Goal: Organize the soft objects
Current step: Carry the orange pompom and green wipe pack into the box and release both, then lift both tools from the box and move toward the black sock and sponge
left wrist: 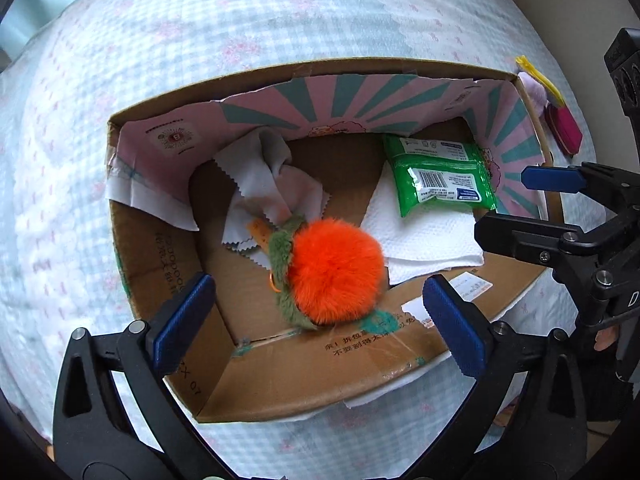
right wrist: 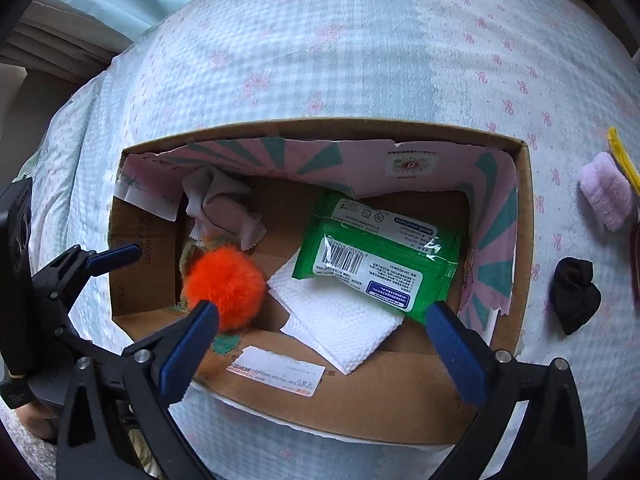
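An open cardboard box (left wrist: 328, 372) (right wrist: 360, 404) lies on the bed. Inside lie an orange fluffy pompom with green leaves (left wrist: 336, 272) (right wrist: 224, 284), a pale cloth (left wrist: 264, 184) (right wrist: 220, 200), a green wipes pack (left wrist: 436, 172) (right wrist: 376, 260) and a white paper towel (left wrist: 424, 236) (right wrist: 340, 324). My left gripper (left wrist: 320, 320) is open and empty just above the pompom. My right gripper (right wrist: 320, 344) is open and empty over the box's near wall. Outside the box to the right lie a lilac fuzzy band (right wrist: 606, 190) (left wrist: 534, 88) and a black cloth item (right wrist: 574, 294).
The bed has a pale blue-and-white quilt (right wrist: 360, 48) with pink bows. A yellow strip (right wrist: 622, 156) (left wrist: 538, 76) and a dark red item (left wrist: 564, 128) lie beside the lilac band. The right gripper's arm (left wrist: 560, 236) shows in the left wrist view.
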Motion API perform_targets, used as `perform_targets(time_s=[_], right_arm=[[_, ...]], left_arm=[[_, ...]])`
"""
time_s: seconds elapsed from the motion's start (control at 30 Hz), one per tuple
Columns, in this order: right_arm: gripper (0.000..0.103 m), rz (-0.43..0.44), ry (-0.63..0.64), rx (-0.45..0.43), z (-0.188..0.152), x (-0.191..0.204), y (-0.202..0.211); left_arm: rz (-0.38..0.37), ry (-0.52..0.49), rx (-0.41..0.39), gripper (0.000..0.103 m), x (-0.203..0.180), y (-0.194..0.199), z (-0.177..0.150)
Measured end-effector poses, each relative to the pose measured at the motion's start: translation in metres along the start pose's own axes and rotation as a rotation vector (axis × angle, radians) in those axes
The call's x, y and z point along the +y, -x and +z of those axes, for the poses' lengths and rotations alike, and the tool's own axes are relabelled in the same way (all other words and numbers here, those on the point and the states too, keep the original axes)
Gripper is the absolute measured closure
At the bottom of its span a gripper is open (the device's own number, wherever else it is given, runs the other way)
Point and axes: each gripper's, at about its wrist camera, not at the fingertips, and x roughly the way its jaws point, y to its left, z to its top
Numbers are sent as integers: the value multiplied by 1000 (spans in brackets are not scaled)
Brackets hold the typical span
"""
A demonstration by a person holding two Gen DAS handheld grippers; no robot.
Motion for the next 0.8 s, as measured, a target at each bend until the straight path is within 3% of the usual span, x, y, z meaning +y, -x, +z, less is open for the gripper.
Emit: perform_targets(time_s=[0.4,0.8], right_arm=[[0,-21,18,-47,-16,14,29],[0,-101,55,-177,-58,52,135]], left_arm=[[10,25,-84,0,-3,52,-16],[33,94,-257,0,-29,166,-61]])
